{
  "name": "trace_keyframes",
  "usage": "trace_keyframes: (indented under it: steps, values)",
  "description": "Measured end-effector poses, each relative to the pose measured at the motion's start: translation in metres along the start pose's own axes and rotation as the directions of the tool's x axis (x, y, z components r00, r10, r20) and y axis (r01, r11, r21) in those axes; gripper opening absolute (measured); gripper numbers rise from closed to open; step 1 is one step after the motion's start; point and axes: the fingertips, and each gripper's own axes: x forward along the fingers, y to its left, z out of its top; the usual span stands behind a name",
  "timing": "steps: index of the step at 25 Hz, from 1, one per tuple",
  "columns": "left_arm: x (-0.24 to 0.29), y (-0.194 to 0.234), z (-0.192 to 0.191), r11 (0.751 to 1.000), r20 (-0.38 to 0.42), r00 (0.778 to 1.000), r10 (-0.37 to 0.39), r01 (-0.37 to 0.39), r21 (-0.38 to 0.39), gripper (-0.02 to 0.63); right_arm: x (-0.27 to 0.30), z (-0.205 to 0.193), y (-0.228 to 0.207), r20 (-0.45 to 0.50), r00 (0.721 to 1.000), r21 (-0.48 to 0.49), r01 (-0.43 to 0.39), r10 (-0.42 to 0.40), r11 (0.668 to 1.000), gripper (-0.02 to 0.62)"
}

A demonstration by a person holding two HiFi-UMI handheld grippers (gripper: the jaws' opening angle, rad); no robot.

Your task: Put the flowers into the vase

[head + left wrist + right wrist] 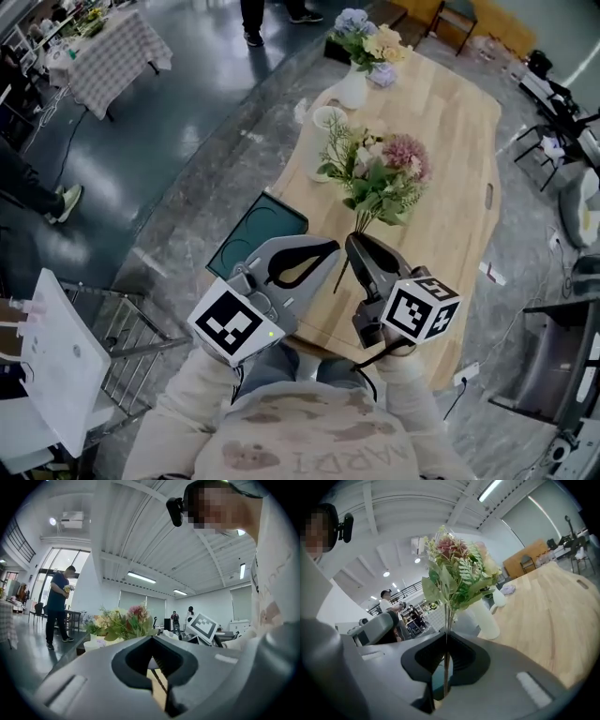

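pink, leafy flowers [380, 178], thin stems pinched by smooth grey right gripper [352, 242].

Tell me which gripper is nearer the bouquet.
Right. The right gripper is shut on the bouquet by its stems; the left gripper sits just left of those stems, holding nothing.

Long wood table [450, 187], runs straight out from the left gripper [330, 248]. Far end, ahead of it: empty vase [328, 119], full vase [353, 91] just behind, w/ a small purple bit [382, 75] beside that, no idea what. Green tray [246, 239] just left of its jaws, at the table edge.
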Motion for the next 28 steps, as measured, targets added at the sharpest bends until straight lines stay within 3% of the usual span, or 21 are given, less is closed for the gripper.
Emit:
trace_keyframes:
  steps: [12, 20, 28]
  values:
    - [-0.071, 0.047, 0.002, 0.997, 0.010, 0.997, -0.073, 0.073, -0.016, 0.001, 0.045, 0.028, 0.061, 0.143, 0.986, -0.105, 0.104, -0.088, 0.989, 0.046]
    - [-0.086, 0.068, 0.004, 0.997, 0.030, 0.997, -0.076, 0.076, -0.021, 0.001, 0.069, 0.073, 0.067, 0.216, 0.970, -0.204, 0.158, -0.113, 0.966, 0.048]
    - [-0.086, 0.093, 0.003, 0.998, 0.038, 0.997, -0.065, 0.066, -0.017, 0.001, 0.096, 0.131, 0.046, 0.306, 0.941, -0.317, 0.245, -0.146, 0.916, 0.048]
